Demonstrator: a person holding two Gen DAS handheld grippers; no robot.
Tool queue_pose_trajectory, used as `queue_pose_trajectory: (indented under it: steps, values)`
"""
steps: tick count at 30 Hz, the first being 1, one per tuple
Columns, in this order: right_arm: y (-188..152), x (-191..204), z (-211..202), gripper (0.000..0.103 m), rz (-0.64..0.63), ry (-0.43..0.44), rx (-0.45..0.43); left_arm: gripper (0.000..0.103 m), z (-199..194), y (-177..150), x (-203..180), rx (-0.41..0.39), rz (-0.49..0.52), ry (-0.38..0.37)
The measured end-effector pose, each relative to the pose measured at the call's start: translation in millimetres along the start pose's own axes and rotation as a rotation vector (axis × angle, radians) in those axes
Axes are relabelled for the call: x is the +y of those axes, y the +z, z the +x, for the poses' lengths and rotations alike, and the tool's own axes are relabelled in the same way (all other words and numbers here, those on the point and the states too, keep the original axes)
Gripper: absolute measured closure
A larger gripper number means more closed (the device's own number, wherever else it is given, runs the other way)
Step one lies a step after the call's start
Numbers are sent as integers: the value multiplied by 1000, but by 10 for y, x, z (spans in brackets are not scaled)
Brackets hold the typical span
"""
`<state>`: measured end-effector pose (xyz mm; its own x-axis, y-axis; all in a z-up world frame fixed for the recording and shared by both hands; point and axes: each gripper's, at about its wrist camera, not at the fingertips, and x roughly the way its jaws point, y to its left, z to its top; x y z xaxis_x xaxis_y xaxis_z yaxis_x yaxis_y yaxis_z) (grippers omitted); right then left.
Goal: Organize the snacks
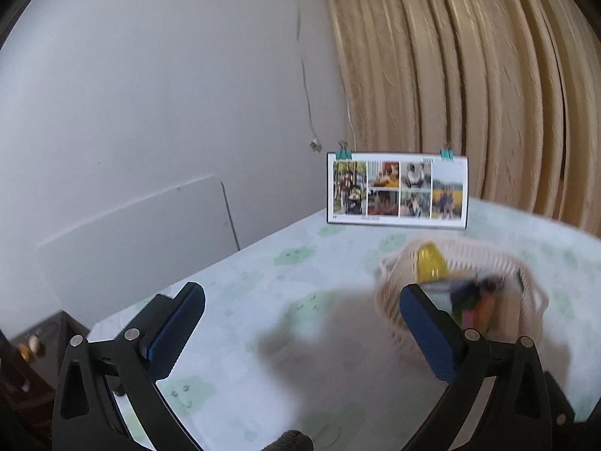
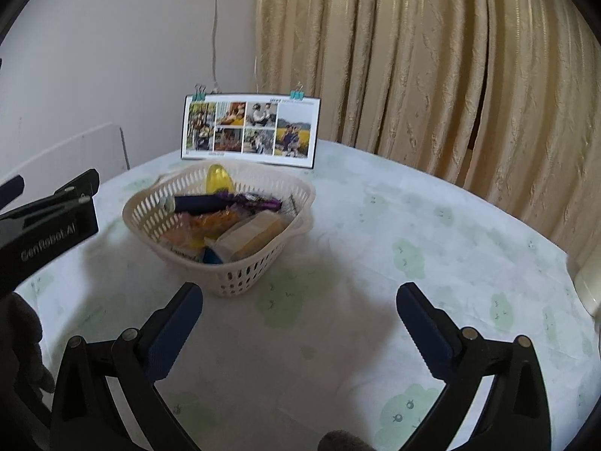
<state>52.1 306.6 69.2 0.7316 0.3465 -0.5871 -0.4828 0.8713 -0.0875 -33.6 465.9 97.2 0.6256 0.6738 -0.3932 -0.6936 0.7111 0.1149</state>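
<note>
One cream plastic basket [image 2: 221, 225] with slotted walls holds all the snacks: a yellow translucent piece [image 2: 219, 179] upright at its 12 o'clock rim, a dark blue packet [image 2: 195, 203] and a purple wrapper [image 2: 255, 200] across the middle, orange wrappers [image 2: 214, 221] below them, and a pale box [image 2: 251, 235] tilted toward 4 o'clock. The basket sits on the table at about 11 o'clock from the right gripper [image 2: 299, 300], whose jaws are spread wide and hold nothing. In the left wrist view the basket [image 1: 462, 289] is blurred, at 2 o'clock, partly behind one finger of the left gripper [image 1: 302, 298], which is likewise released and empty. The left gripper also shows at 9 o'clock in the right view.

A photo calendar [image 2: 249, 129] with teal binder clips stands upright beyond the basket, at 12 o'clock from it, apart from it.

The table [image 2: 413, 233] wears a pale cloth printed with green cloud faces. Behind are a white wall [image 1: 150, 94] and a beige pleated curtain [image 2: 432, 56]; a thin cable [image 2: 216, 18] hangs down the wall.
</note>
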Motion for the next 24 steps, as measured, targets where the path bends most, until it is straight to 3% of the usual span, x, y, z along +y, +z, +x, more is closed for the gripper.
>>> queue_pose_trajectory:
  steps: [6, 18, 24]
  values:
    - [6, -12, -48, 0, 3, 6, -8, 0, -92, -68, -37, -1, 51, 17]
    - [47, 16, -227, 0, -28, -32, -76, 0, -222, -156, -212, -21, 89, -40]
    - [51, 3, -245, 0, -21, -33, -79, 0, -239, -163, -264, -28, 115, -25]
